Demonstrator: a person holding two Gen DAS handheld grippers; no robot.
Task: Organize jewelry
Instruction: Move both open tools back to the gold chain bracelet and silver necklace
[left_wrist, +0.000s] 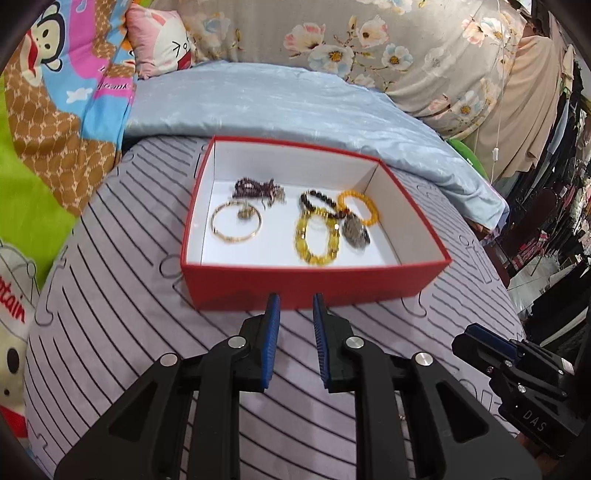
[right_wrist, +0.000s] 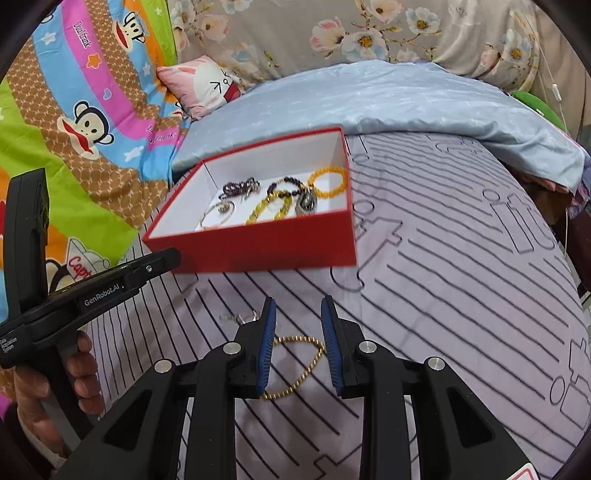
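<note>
2 blue-padded fingers of the left gripper (left_wrist: 295, 306) stand apart in the left wrist view, with nothing between them but striped grey bedcover (left_wrist: 122, 332). Their tips sit just short of the near wall of the red box (left_wrist: 314, 284), which lies squarely ahead with its white inside showing. Within the box lie a gold bangle (left_wrist: 236, 226) at the left, a dark purple bead strand (left_wrist: 258, 190) behind it, a big yellow bead bracelet (left_wrist: 317, 240) at the middle, a dark bead bracelet (left_wrist: 320, 203) overlapping it, a small orange bracelet (left_wrist: 359, 206) near the right wall, and a grey pendant (left_wrist: 356, 233) beside it. Bare white floor remains along the near wall and the right side. A pale blue quilt (left_wrist: 295, 103) crowds the box's far edge; open cover spreads left and right of the box. The right gripper (left_wrist: 484, 341) shows at the lower right, over the cover.

In the right wrist view, the right gripper (right_wrist: 298, 310) is likewise parted and holds nothing. A gold twisted chain (right_wrist: 295, 365) lies on the cover under and between its fingers, partly hidden by the left one; contact cannot be told. A small silvery piece (right_wrist: 238, 316) lies just left, too blurred to name. The red box (right_wrist: 258, 247) sits ahead and left, turned at an angle, well apart from the chain. The left gripper (right_wrist: 162, 258), held by a hand (right_wrist: 55, 384), reaches near the box's near-left corner. Wide open cover stretches right.
</note>
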